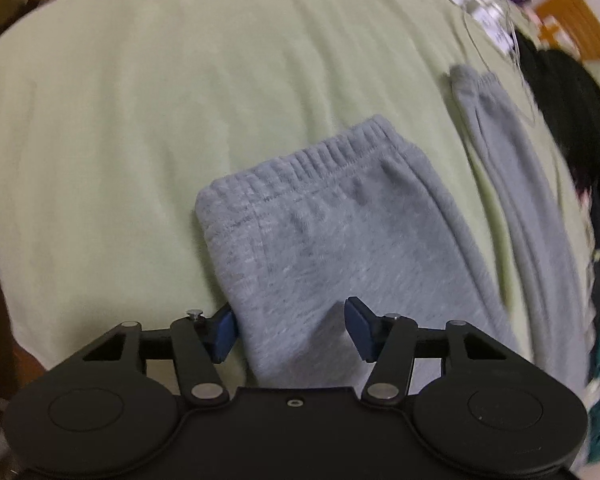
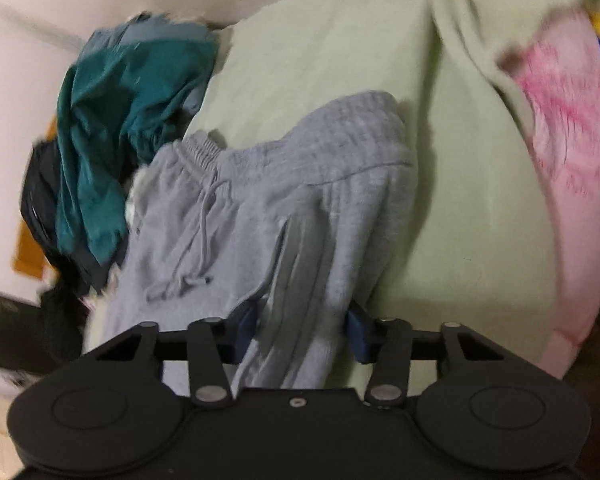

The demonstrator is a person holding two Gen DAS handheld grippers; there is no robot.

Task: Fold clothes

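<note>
Two grippers work the grey sweatpants (image 1: pixel 332 240) lying on your pale green blanket (image 1: pixel 140 120). Your left gripper (image 1: pixel 292 330) straddles a cuffed leg, jaws half open – pads not clearly pressing. Your right gripper (image 2: pixel 302 330) pinches a bunched fold near the waistband (image 2: pixel 198 150) – beside a teal garment (image 2: pixel 108 128).

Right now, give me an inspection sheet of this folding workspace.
Surface: pale green fleece blanket, wrinkled.
Job's things: grey fleece sweatpants, ribbed waistband and drawstring showing, partly bunched.
Clutter: teal garment and black garment heaped beside the sweatpants; pink fuzzy fabric at the blanket's edge.
Grippers: left gripper straddles sweatpants fabric, pads not clearly pressing; right gripper squeezes a gathered fold.
Cables: thin white cord, blurred.
Surroundings: cream wall; orange panel.
</note>
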